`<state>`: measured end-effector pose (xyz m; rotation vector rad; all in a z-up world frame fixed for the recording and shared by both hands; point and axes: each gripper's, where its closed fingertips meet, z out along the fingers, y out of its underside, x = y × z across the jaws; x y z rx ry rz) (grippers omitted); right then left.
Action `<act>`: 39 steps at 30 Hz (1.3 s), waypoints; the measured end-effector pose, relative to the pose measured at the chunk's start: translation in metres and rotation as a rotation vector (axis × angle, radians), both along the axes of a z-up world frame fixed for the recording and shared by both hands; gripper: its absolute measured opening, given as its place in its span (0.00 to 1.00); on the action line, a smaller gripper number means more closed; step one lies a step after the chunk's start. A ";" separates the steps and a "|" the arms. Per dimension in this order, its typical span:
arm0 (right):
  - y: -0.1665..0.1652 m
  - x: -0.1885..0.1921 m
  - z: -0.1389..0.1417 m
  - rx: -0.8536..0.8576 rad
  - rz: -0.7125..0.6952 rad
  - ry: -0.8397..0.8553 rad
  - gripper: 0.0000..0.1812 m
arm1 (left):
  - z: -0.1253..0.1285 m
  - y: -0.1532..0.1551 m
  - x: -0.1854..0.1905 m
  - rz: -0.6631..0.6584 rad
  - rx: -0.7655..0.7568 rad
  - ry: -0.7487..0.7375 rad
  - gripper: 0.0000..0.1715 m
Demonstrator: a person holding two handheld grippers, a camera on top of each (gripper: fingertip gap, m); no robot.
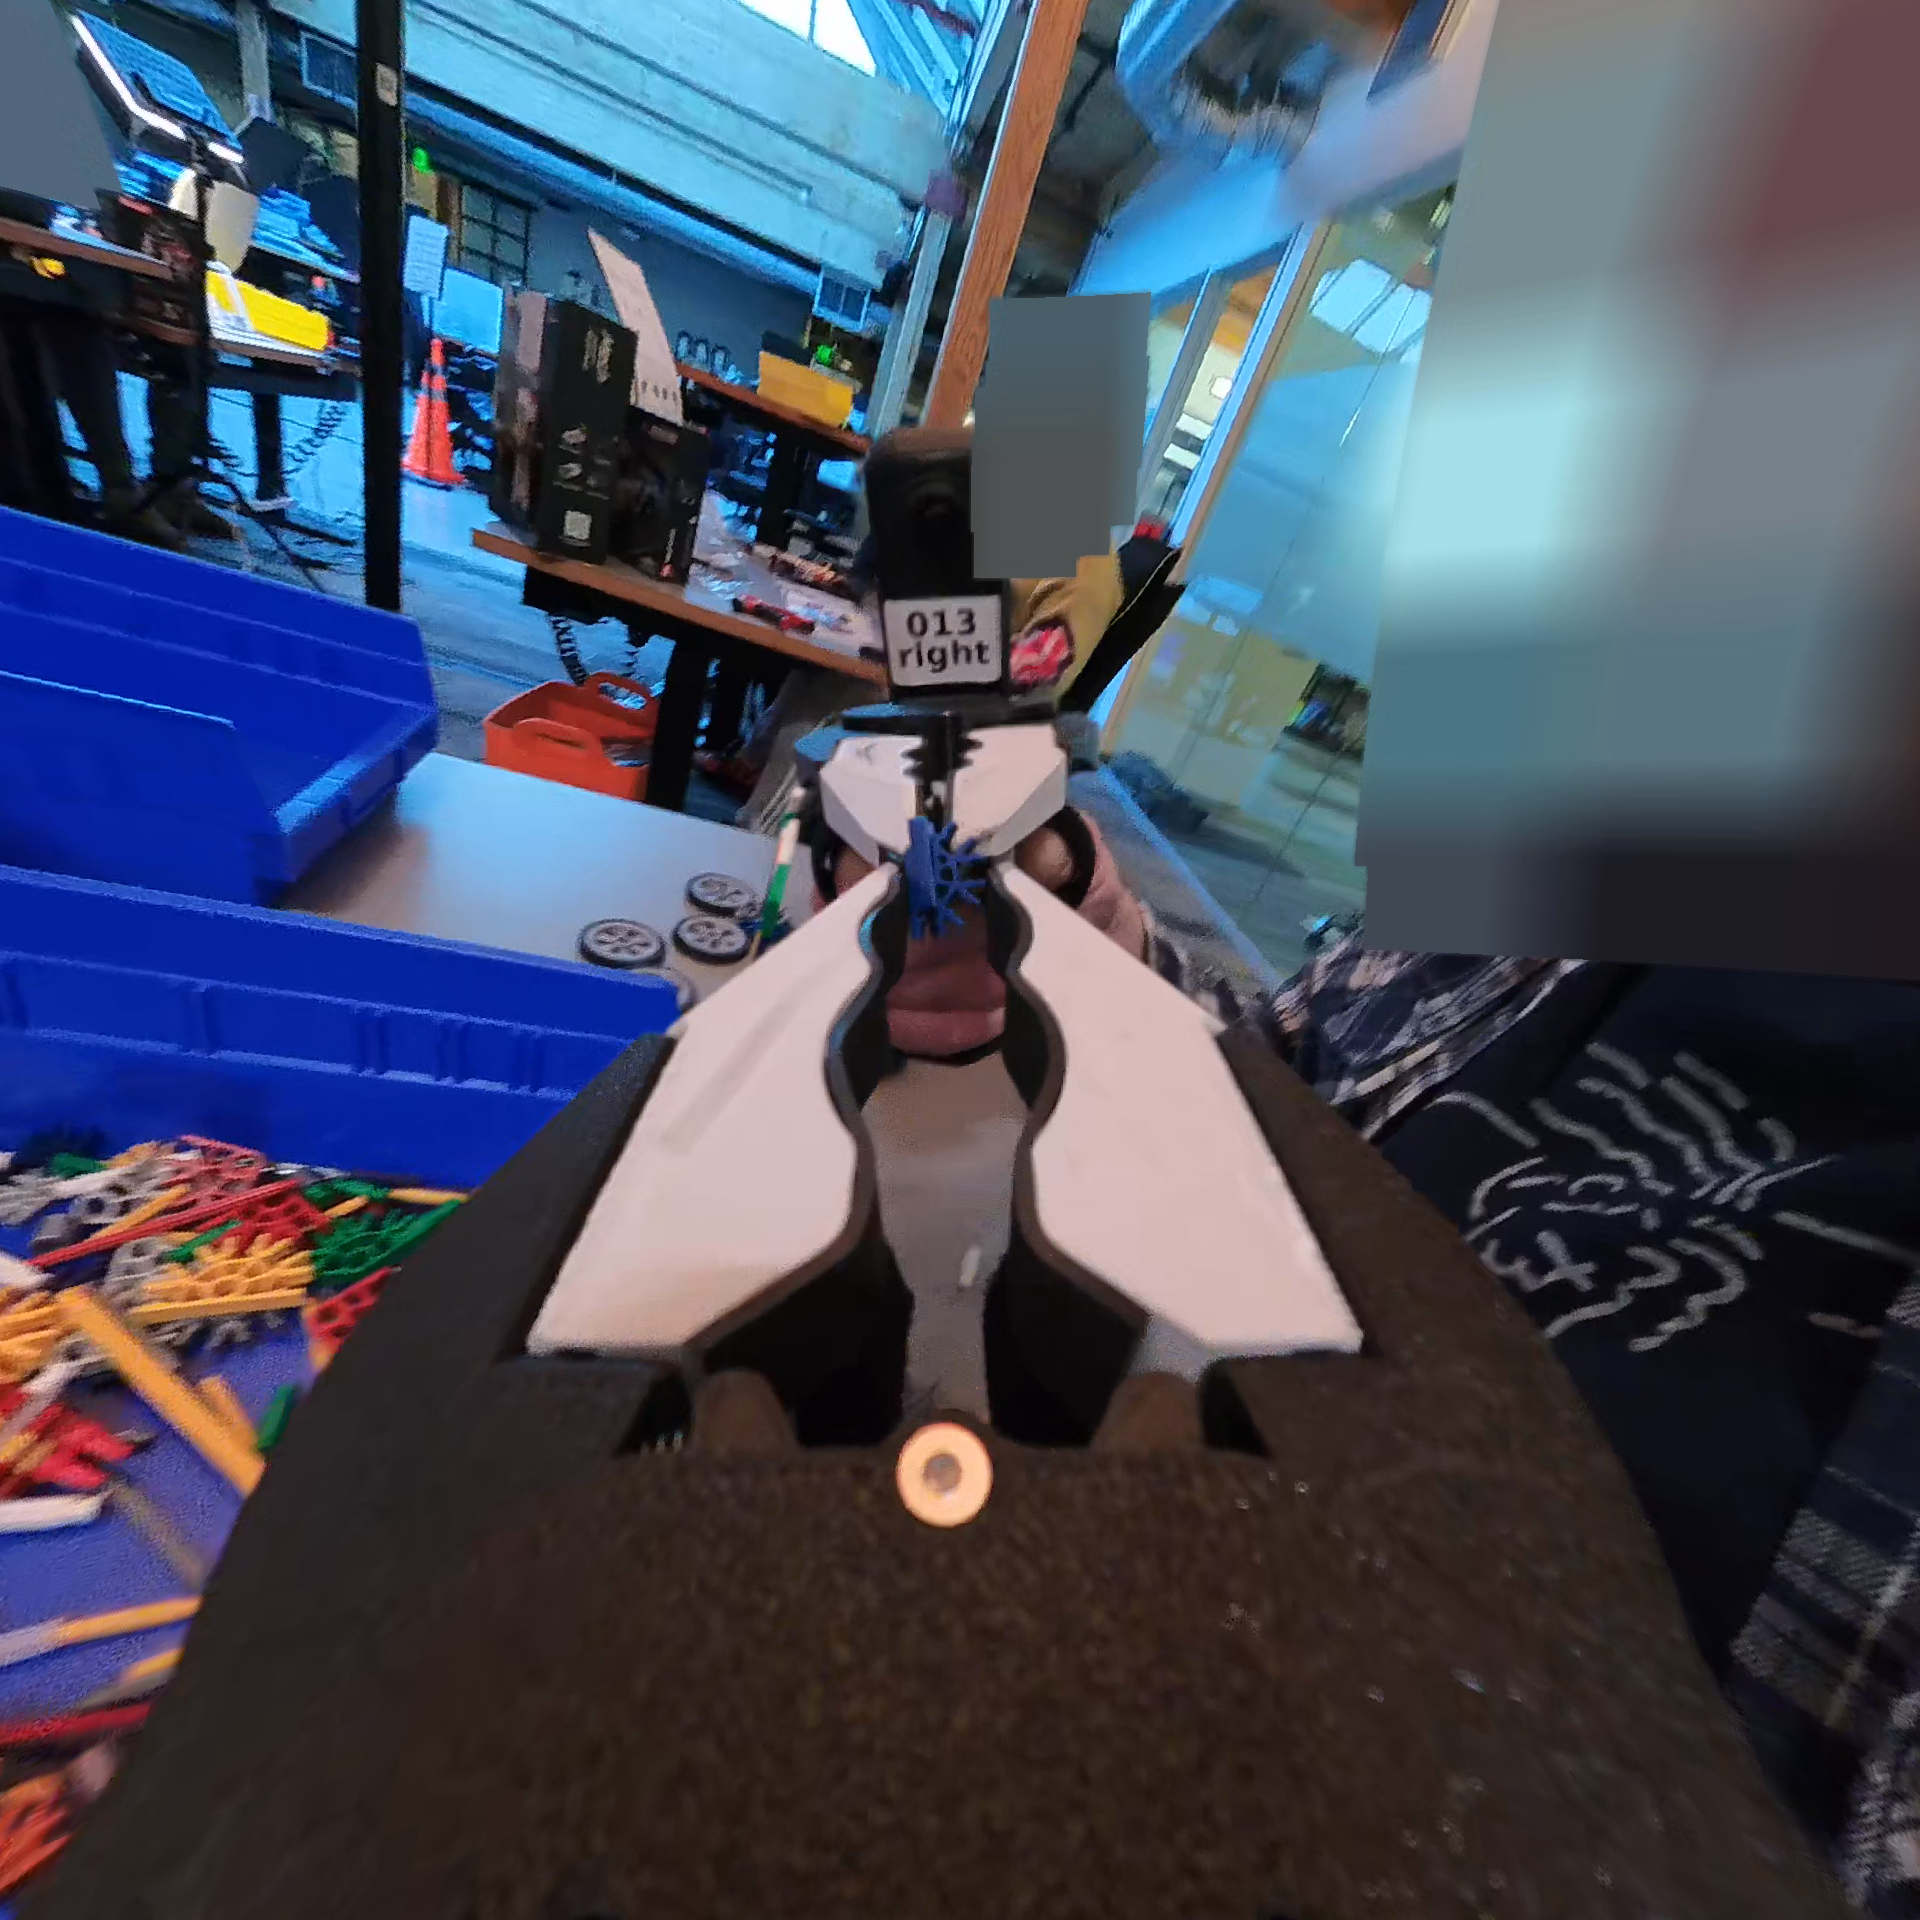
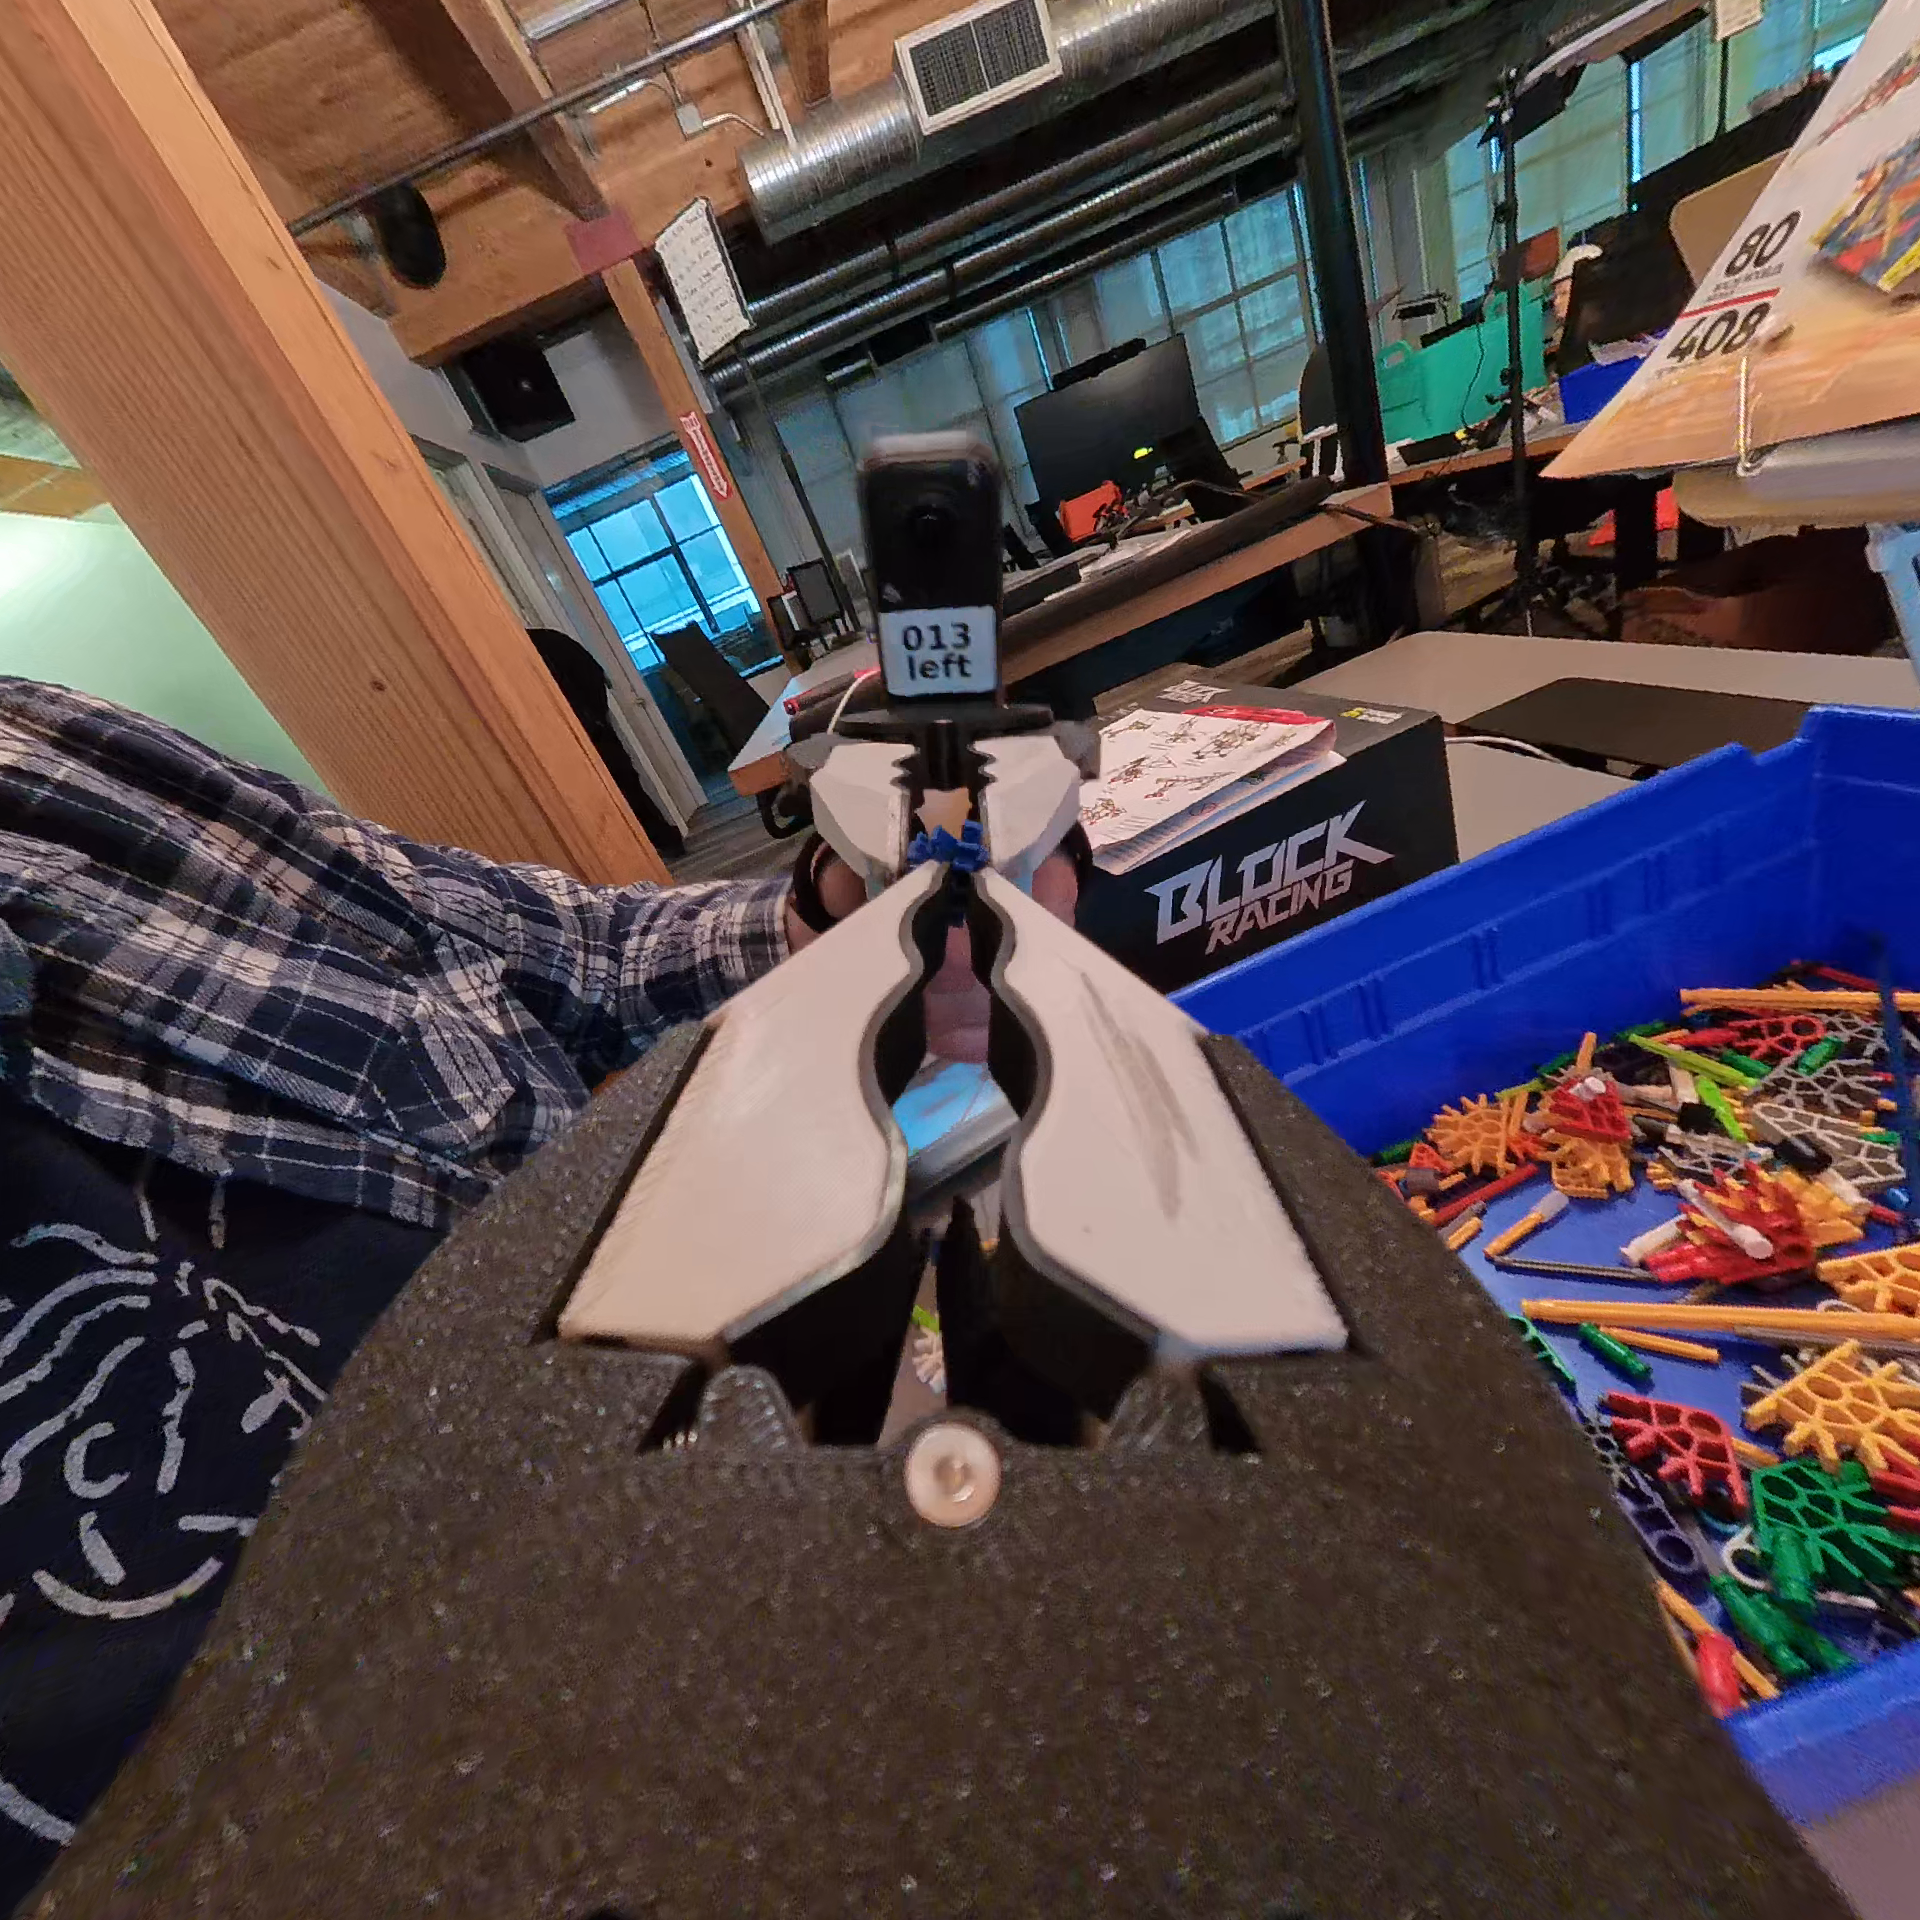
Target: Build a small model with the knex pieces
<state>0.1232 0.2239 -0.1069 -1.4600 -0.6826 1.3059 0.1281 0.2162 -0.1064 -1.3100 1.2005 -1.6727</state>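
My two grippers face each other tip to tip above the table's near edge. A small blue snowflake-shaped connector (image 1: 948, 871) sits where the tips meet. My left gripper (image 1: 941, 889) is shut on it. My right gripper (image 2: 950, 885) is shut on a thin blue part seen edge-on, joined to the blue connector (image 2: 945, 846). I cannot tell whether this is one piece or two. The right gripper (image 1: 940, 805) also shows in the left wrist view, and the left gripper (image 2: 940, 805) in the right wrist view. A hand shows behind each.
A blue bin (image 1: 312, 1039) (image 2: 1558, 935) holds several coloured rods and connectors (image 2: 1714, 1247). Three small black wheels (image 1: 675, 930) lie on the grey table (image 1: 499, 852). A black box (image 2: 1268, 894) has a booklet on top. A plaid sleeve (image 2: 312, 935) is at the left. The tips of both grippers are at nearly the same place.
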 end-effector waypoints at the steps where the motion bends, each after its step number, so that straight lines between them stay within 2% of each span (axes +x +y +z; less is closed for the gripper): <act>1: 0.000 0.000 0.002 -0.007 0.003 0.017 0.01 | 0.003 0.001 0.000 -0.011 -0.047 -0.023 0.07; 4: 0.004 0.001 0.007 -0.037 0.009 0.077 0.01 | 0.007 0.004 0.001 -0.027 -0.164 -0.083 0.07; 7: 0.006 0.001 0.008 -0.063 0.018 0.123 0.01 | 0.008 0.006 0.001 -0.029 -0.213 -0.115 0.07; 9: 0.007 0.002 0.005 -0.052 -0.003 0.108 0.01 | 0.005 0.008 0.002 -0.007 -0.184 -0.093 0.07; 14: 0.018 0.016 -0.003 -0.007 -0.108 0.004 0.01 | 0.000 0.021 -0.003 0.108 -0.006 0.045 0.08; 17: 0.032 0.031 -0.018 0.025 -0.203 -0.148 0.01 | -0.002 0.043 -0.015 0.218 0.111 0.134 0.10; 21: 0.050 0.040 -0.044 0.073 -0.312 -0.411 0.01 | -0.011 0.061 -0.029 0.291 0.228 0.263 0.11; 27: 0.064 0.044 -0.084 0.003 -0.319 -0.598 0.03 | -0.031 0.073 -0.039 0.312 0.364 0.423 0.14; 29: 0.065 0.046 -0.097 -0.008 -0.311 -0.650 0.09 | -0.037 0.080 -0.041 0.319 0.387 0.459 0.14; 31: 0.066 0.046 -0.097 -0.002 -0.309 -0.638 0.09 | -0.043 0.090 -0.043 0.337 0.420 0.507 0.15; 34: 0.075 0.057 -0.086 0.045 -0.387 -0.590 0.09 | -0.047 0.100 -0.041 0.327 0.455 0.575 0.15; 39: 0.082 0.069 -0.062 0.124 -0.457 -0.433 0.08 | -0.048 0.117 -0.025 0.280 0.561 0.685 0.15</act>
